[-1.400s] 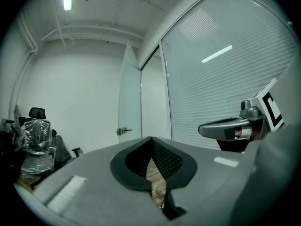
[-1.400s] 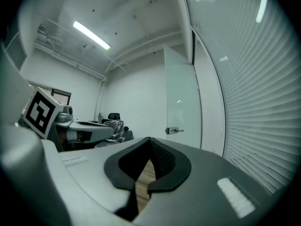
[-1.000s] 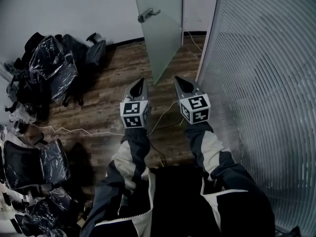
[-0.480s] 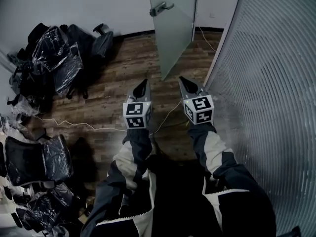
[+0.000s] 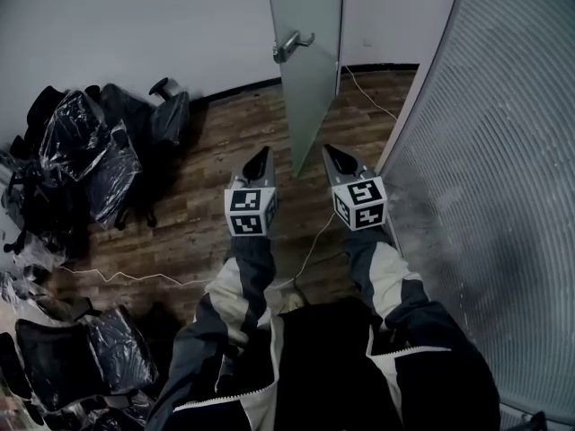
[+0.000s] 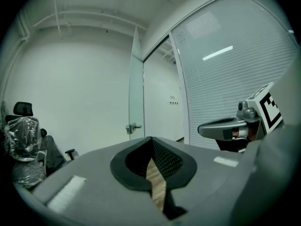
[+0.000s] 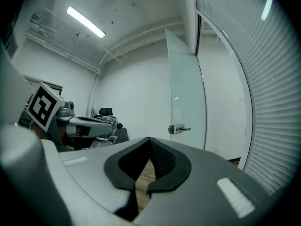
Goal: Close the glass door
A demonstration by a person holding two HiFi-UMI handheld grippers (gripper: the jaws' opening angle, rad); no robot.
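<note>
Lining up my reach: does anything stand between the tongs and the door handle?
Nothing visible does: open air from left tongs and right tongs to the handle. A thin cable lies on the floor below.

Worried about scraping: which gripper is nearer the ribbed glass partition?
The right grey two-jaw gripper: the ribbed glass partition runs along its side, while the left gripper is farther out over wooden floor.

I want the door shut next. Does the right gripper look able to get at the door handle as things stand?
Probably yes, after moving closer: nothing stands between the right gripper and the door handle on the glass door. It isn't touching it yet.
</note>
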